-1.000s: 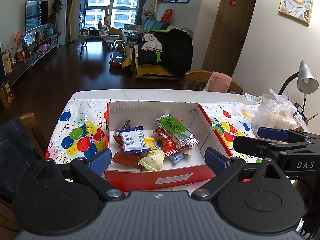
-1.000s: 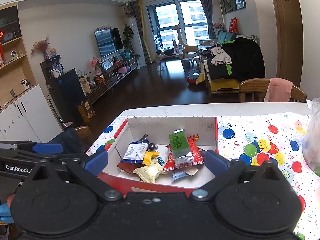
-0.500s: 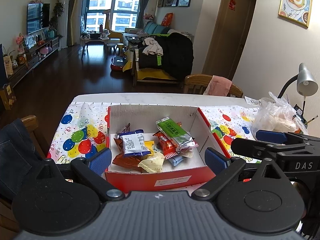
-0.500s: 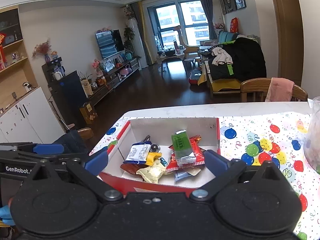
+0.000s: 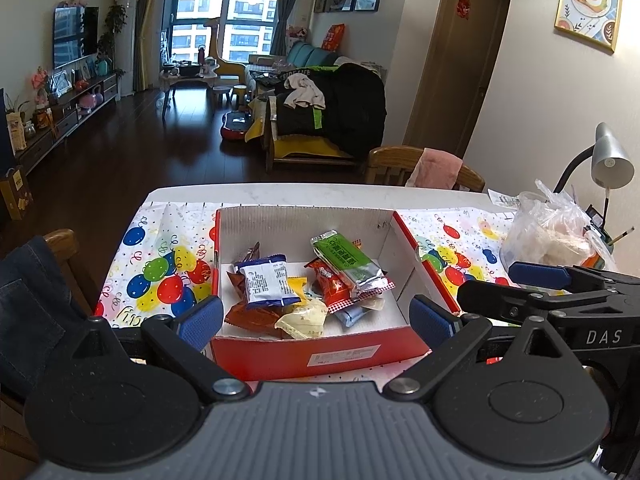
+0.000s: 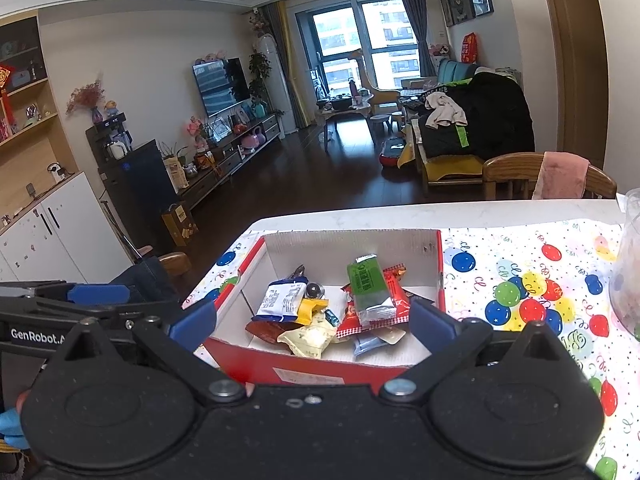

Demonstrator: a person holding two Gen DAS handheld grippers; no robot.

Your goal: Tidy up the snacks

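Landmark: the red box [image 5: 316, 354] on the bench [image 5: 312, 194], which wears a balloon-print cloth [image 5: 160, 276]; all places below are told from this box.
Left claw [image 5: 316, 316]: spread wide, holding nothing, hanging just short of the box's near wall.
Snacks: all in view lie heaped inside the box; a blue-and-white packet [image 5: 268, 284] left of centre, a yellow packet [image 5: 302, 322] by the near wall, a green bar [image 5: 346, 260] on top, right of centre, over a red wrapper [image 5: 330, 284].
Right claw [image 6: 314, 320]: also spread wide and holding nothing, at the near wall.
Stage: this fits snacks already gathered, or a heap awaiting sorting; I cannot tell which.
Doing it well: judged, any pick should come from above on the topmost packet, pinching the crimped ends.
Edges: the box walls stand tall; descend clear of them.
Open room: bare cloth left of the box; right of it, cloth, then a plastic bag [image 5: 548, 228], seemingly near the bench's edge.
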